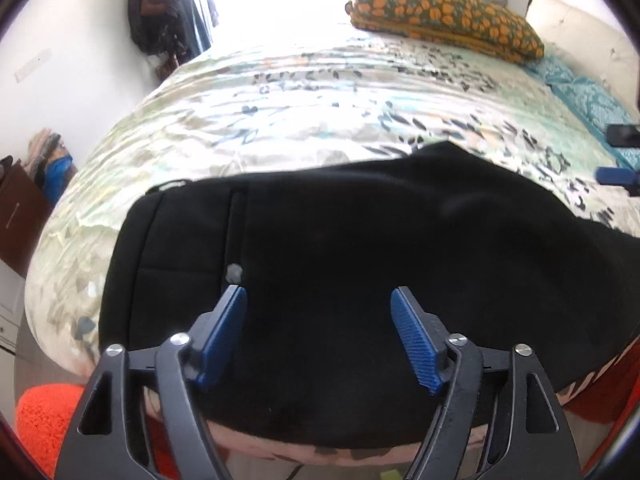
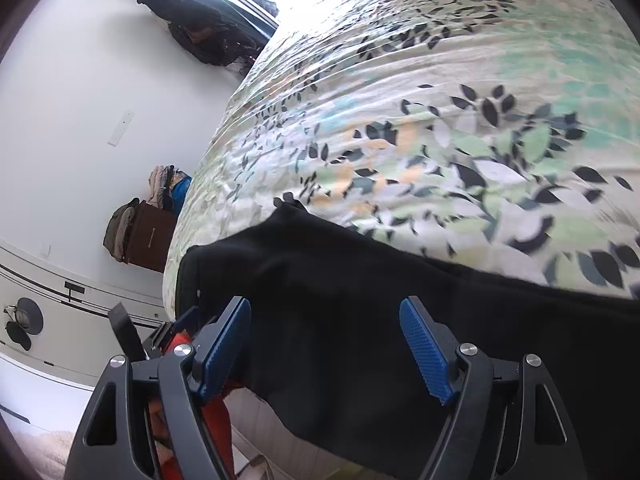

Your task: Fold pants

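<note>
Black pants [image 1: 340, 248] lie across the near edge of a bed with a leaf-print cover [image 1: 280, 112]. The waistband with a pocket seam and a small grey button [image 1: 234, 273] is at the left. My left gripper [image 1: 318, 300] is open and empty, just above the pants near the button. In the right wrist view the pants [image 2: 340, 300] stretch to the right and hang over the bed edge [image 2: 280, 420]. My right gripper [image 2: 324, 312] is open and empty above them. The left gripper's body [image 2: 176, 332] shows at lower left in the right wrist view.
An orange-patterned pillow [image 1: 444, 12] and a blue cloth [image 1: 588, 96] lie at the bed's far right, with a dark phone [image 1: 622, 134]. A brown cabinet [image 1: 20, 216] with clothes stands left of the bed. An orange knit item [image 1: 48, 420] sits below.
</note>
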A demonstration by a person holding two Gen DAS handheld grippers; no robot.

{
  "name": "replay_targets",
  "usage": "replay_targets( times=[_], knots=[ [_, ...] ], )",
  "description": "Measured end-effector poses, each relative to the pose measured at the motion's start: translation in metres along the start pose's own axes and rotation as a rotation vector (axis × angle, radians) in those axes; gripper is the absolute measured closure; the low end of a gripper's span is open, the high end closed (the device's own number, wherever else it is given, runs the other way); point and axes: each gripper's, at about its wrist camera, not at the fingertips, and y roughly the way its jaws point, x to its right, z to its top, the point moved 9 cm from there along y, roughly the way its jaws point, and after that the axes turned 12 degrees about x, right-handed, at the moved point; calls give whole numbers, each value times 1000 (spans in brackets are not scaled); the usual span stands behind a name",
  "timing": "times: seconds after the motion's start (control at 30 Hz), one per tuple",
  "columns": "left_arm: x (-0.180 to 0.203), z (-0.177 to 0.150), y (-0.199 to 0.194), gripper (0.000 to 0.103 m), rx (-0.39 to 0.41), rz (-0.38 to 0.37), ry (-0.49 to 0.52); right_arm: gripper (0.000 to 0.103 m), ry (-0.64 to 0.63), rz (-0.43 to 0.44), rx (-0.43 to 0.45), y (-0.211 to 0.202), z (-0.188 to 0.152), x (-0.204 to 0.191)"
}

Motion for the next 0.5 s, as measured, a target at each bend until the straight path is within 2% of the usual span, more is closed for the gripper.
replay_targets(
  times=[0.1, 0.2, 0.27, 0.33, 0.37, 0.43, 0.5],
  knots=[
    [-9, 2, 18, 19, -9, 15, 1, 26, 15, 52, -48, 66, 32, -27],
    [-16, -14, 32, 19, -63, 30, 11, 26, -10, 43, -166, 132, 42, -41],
    [-16, -17, 33, 19, -73, 51, 46, 26, -42, 52, -311, 170, 29, -49],
    [-17, -18, 33, 17, -74, 49, 45, 26, -55, 144, -489, 190, 8, -64],
    [-17, -20, 34, 17, -76, 51, 39, 26, -90, 179, -540, 195, 2, -72],
    [-18, -21, 36, 14, -81, 53, 25, 26, -126, 219, -572, 202, 0, -81],
    [-18, -21, 37, 12, -85, 56, 30, 26, -60, 189, -535, 216, 13, -73]
  ],
)
